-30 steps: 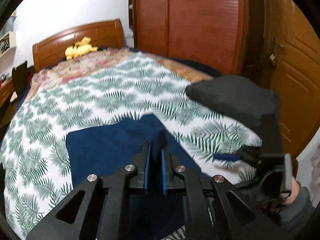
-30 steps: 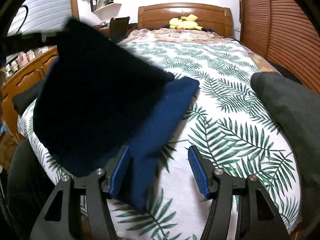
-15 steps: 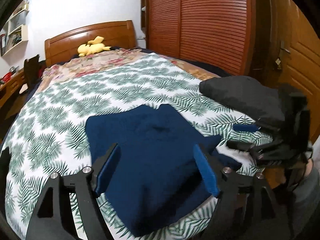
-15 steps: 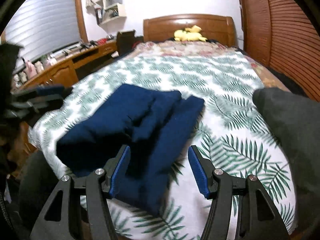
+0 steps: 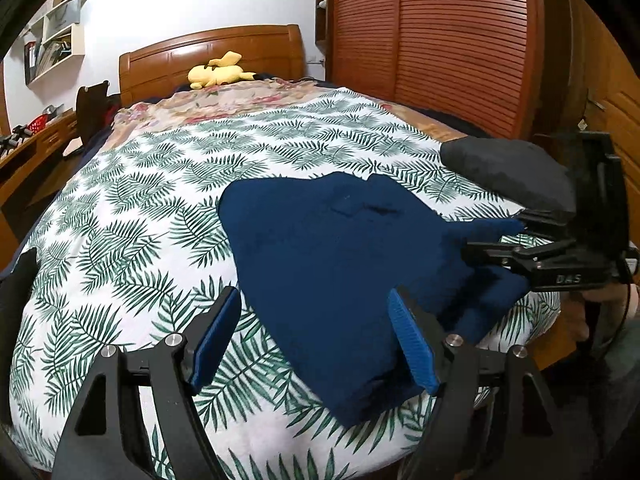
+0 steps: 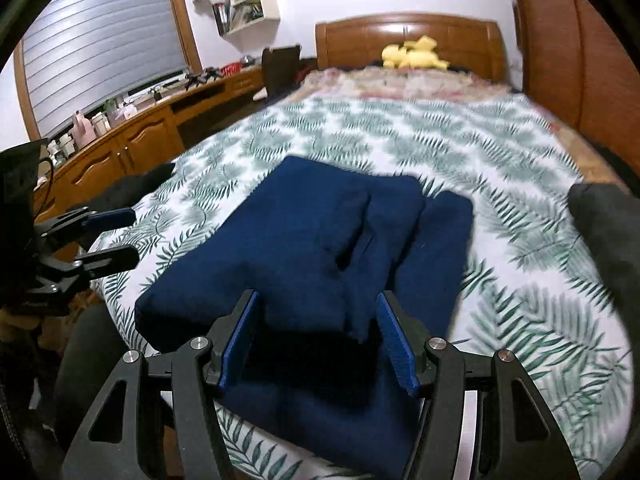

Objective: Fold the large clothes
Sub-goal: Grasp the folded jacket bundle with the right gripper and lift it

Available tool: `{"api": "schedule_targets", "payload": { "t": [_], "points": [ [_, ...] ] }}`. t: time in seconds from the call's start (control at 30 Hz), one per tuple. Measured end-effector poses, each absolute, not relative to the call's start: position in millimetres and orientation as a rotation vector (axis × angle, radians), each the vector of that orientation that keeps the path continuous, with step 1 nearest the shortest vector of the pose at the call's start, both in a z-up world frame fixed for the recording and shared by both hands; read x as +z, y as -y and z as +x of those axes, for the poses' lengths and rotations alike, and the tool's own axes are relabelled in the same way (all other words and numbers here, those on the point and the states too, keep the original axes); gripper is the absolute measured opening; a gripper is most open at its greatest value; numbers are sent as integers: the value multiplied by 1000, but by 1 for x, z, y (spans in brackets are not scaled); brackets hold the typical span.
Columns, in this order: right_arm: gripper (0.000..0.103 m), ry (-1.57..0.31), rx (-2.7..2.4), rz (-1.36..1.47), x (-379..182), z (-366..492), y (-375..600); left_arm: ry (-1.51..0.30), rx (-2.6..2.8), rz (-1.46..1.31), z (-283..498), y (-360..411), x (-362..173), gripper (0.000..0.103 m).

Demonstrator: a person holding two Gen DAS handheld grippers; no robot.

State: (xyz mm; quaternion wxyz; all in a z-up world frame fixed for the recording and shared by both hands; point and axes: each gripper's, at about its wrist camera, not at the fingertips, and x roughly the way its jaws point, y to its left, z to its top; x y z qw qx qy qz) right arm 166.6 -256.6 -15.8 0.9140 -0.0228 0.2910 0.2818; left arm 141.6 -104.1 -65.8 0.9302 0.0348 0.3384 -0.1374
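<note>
A folded navy blue garment point(image 5: 340, 256) lies on the leaf-print bedspread point(image 5: 160, 184) near the foot of the bed; it also shows in the right wrist view point(image 6: 320, 248). My left gripper point(image 5: 312, 340) is open and empty, just in front of the garment's near edge. My right gripper point(image 6: 318, 340) is open, its fingers astride the garment's near edge without gripping it. The right gripper also shows at the right of the left wrist view point(image 5: 520, 236), and the left gripper at the left of the right wrist view point(image 6: 108, 236).
A dark grey folded garment point(image 5: 508, 168) lies on the bed's right side, also in the right wrist view point(image 6: 604, 232). A yellow plush toy point(image 5: 220, 74) lies by the wooden headboard point(image 5: 208, 56). A wooden wardrobe point(image 5: 440, 36) stands right; a wooden desk point(image 6: 132, 136) stands left.
My left gripper opened and let the navy garment drop folded onto the bed, then drew back. My right gripper stayed open and moved in over the garment's near edge.
</note>
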Motion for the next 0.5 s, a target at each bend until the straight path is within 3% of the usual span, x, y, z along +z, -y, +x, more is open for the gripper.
{"api": "schedule_targets", "payload": {
  "t": [0.1, 0.13, 0.4, 0.5],
  "points": [
    [24, -622, 627, -32, -18, 176, 251, -694, -275, 65, 141, 99, -69, 76],
    [18, -607, 630, -31, -14, 176, 252, -694, -274, 60, 142, 98, -69, 76],
    [14, -420, 566, -72, 32, 127, 272, -677, -290, 35, 140, 87, -64, 76],
    [14, -436, 488, -101, 29, 116, 290, -670, -300, 38, 140, 87, -63, 76]
  ]
}}
